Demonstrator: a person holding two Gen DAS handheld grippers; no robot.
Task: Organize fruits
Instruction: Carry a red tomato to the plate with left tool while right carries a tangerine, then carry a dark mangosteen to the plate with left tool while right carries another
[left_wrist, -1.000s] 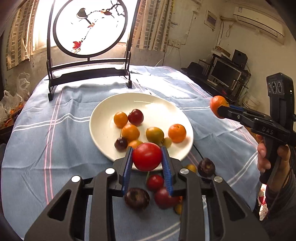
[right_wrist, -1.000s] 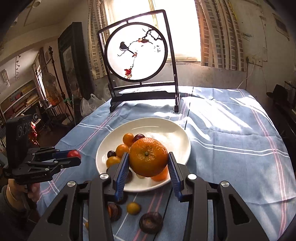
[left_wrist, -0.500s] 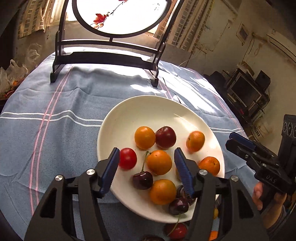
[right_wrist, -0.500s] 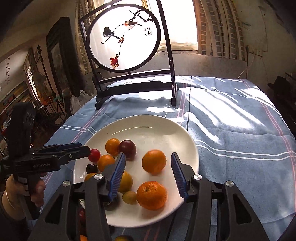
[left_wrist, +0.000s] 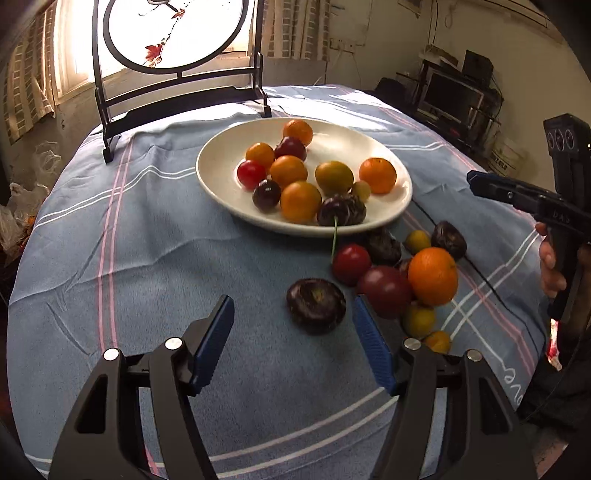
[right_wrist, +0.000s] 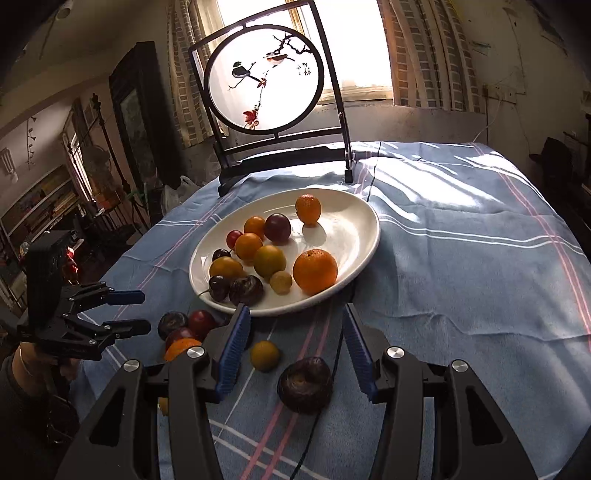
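Both grippers empty, jaws spread. Left gripper (left_wrist: 293, 341) faces a dark plum (left_wrist: 316, 305) on the cloth, just ahead, slightly right of center, roundish with no clear long axis. Right gripper (right_wrist: 295, 349) hangs over another dark plum (right_wrist: 305, 384). Loose fruit pile (left_wrist: 406, 273) crowds the right jaw side; plate (left_wrist: 221, 177) of fruit lies beyond.

A blue striped tablecloth (right_wrist: 461, 258) covers the desk. On it, mid-desk, sits a white plate (right_wrist: 354, 229) of fruit; a framed round bird screen (right_wrist: 264, 77) stands at the far edge. Loose plums (left_wrist: 316, 304), an orange (left_wrist: 432, 275) and small yellow fruits (right_wrist: 264, 355) lie toward the near edge.
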